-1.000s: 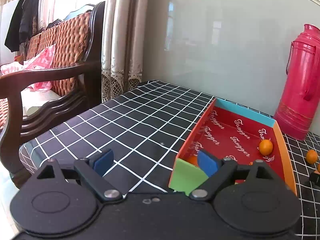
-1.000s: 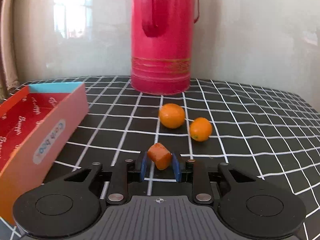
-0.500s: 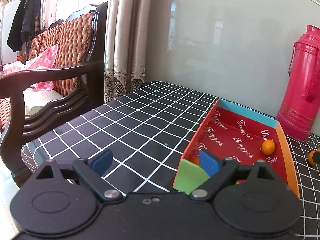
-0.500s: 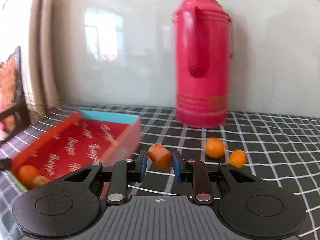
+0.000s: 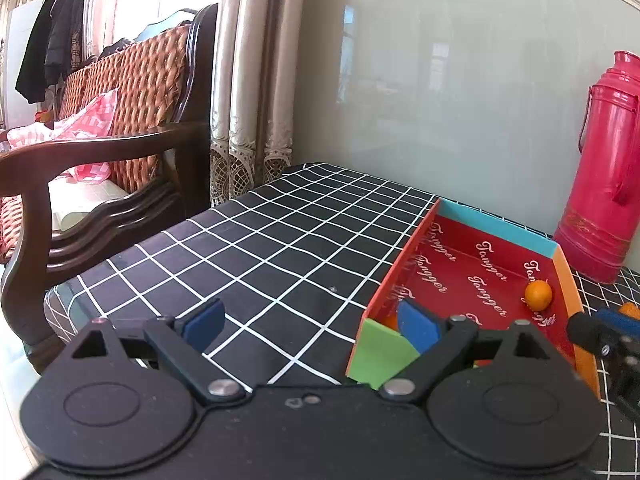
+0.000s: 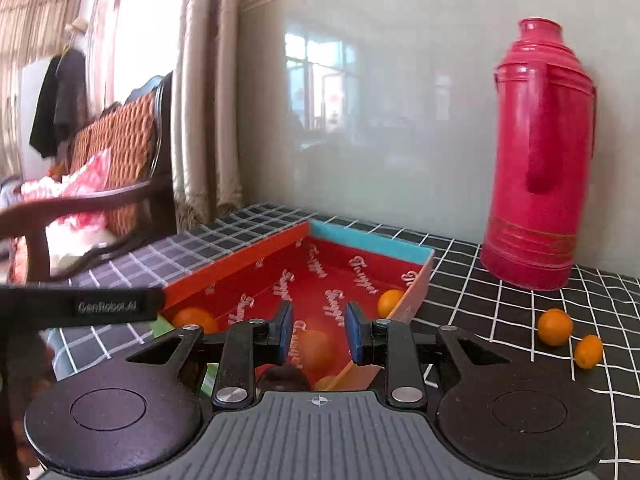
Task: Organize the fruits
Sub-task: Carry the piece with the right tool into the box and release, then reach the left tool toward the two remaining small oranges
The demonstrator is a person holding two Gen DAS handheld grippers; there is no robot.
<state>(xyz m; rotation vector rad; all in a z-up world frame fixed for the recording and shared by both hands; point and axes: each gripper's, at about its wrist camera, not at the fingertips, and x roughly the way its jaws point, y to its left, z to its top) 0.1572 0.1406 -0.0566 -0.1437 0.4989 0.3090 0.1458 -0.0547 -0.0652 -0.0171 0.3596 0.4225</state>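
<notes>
A red cardboard box (image 6: pixel 236 268) (image 5: pixel 496 232) lies on the checked table. My right gripper (image 6: pixel 318 332) is open above the box's near end, and a blurred orange fruit (image 6: pixel 314 350) sits between and below its fingers, free of them. Two more orange fruits lie in the box, one at the left (image 6: pixel 194 318) and one at the right wall (image 6: pixel 390 302) (image 5: pixel 538 295). Two oranges (image 6: pixel 554 327) (image 6: pixel 588 351) lie on the table to the right. My left gripper (image 5: pixel 308 322) is open and empty at the box's near left corner.
A tall red thermos (image 6: pixel 536 160) (image 5: pixel 604 176) stands by the wall behind the loose oranges. A wooden wicker-backed chair (image 5: pixel 100 152) stands past the table's left edge, with curtains (image 5: pixel 248 80) behind it. The left gripper's body (image 6: pixel 80 306) shows at the left of the right wrist view.
My right gripper swung left from the table to over the box and opened, releasing the orange fruit piece it held. The left gripper barely moved.
</notes>
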